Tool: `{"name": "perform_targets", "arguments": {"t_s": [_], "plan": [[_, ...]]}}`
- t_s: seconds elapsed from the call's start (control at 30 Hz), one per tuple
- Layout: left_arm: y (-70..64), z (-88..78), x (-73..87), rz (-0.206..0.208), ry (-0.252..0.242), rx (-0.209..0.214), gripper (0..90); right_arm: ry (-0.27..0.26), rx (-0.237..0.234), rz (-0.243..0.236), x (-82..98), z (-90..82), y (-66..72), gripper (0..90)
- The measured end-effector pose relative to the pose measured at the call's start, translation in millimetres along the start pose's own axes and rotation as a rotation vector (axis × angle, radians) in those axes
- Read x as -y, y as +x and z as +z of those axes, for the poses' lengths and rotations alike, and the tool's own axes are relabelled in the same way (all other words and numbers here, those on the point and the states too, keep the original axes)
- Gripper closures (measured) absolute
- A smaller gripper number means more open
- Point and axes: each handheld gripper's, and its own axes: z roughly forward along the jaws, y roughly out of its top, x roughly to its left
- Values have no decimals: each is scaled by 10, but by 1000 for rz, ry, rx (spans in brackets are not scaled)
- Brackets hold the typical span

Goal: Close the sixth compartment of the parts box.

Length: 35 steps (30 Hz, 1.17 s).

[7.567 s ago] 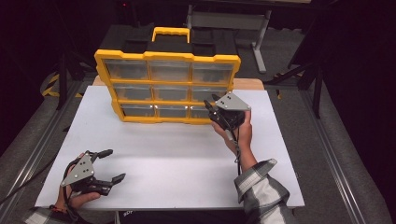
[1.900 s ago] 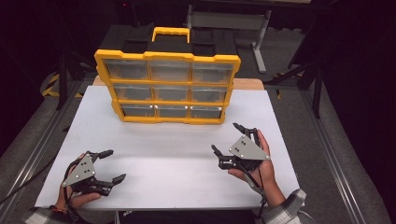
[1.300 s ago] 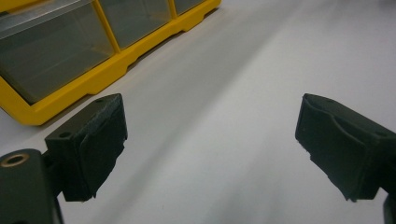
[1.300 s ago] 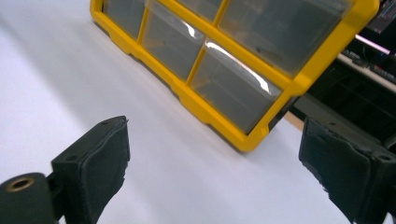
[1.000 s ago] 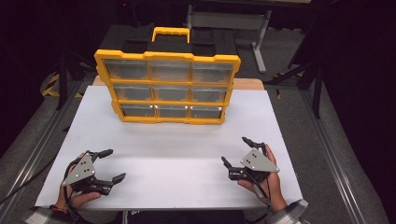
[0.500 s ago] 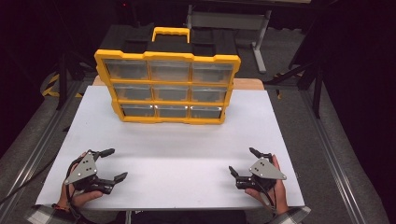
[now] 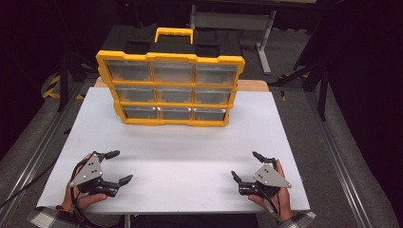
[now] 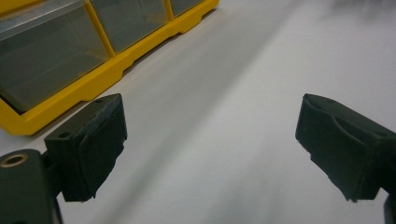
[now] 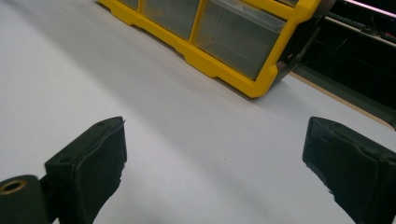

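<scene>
You are holding both grippers low at the bottom of the high view, each resting near the front edge of the desk (image 7: 190, 156), a flat, matte white board with square corners. Your left gripper (image 7: 115, 167) is sitting at the lower left of the frame, its two black jaws spread wide apart with nothing between them; a grey three-cornered plate is lying on top of it. In the left gripper view the jaws are showing as blocky, rubbery black pads with a slightly rough face, and bare white surface is filling the gap between them.

Your right gripper (image 7: 246, 166) is sitting at the lower right of the frame, likewise released, jaws splayed and empty, carrying the same grey plate. In the right gripper view its dull, chunky pads are standing well apart over the white board.

The organizer case (image 7: 171, 88) is standing upright in the upper middle of the frame, well apart from both grippers. It is a boxy yellow plastic frame with a black back, a yellow carry handle on top and nine translucent, smoky drawers in three rows of three. All drawers are sitting flush in the frame
</scene>
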Motion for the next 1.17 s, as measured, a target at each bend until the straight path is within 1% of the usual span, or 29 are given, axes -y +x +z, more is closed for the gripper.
{"name": "perform_targets", "arguments": {"t_s": [0.07,0.17,0.3,0.5,0.67,0.9,1.1,1.17], "plan": [[4,-4,9,-3,-5,10,99,-14,10,1,-19,-14,6,73],[2,-13,17,-7,-12,14,99,-14,8,13,-30,-7,15,72],[5,-18,22,-4,-10,18,98,-16,8,9,-47,8,33,72],[2,-10,18,-7,-9,12,98,-11,-8,6,-44,36,40,72],[-7,-1,15,-2,-5,14,99,-15,-6,12,-48,22,36,72],[13,-3,21,-11,-5,13,99,-18,-7,17,-57,26,46,74],[18,3,19,-15,-7,7,99,-20,-8,14,-55,33,48,75],[21,6,18,-14,-1,-1,99,-18,-7,14,-51,42,44,75]]}}
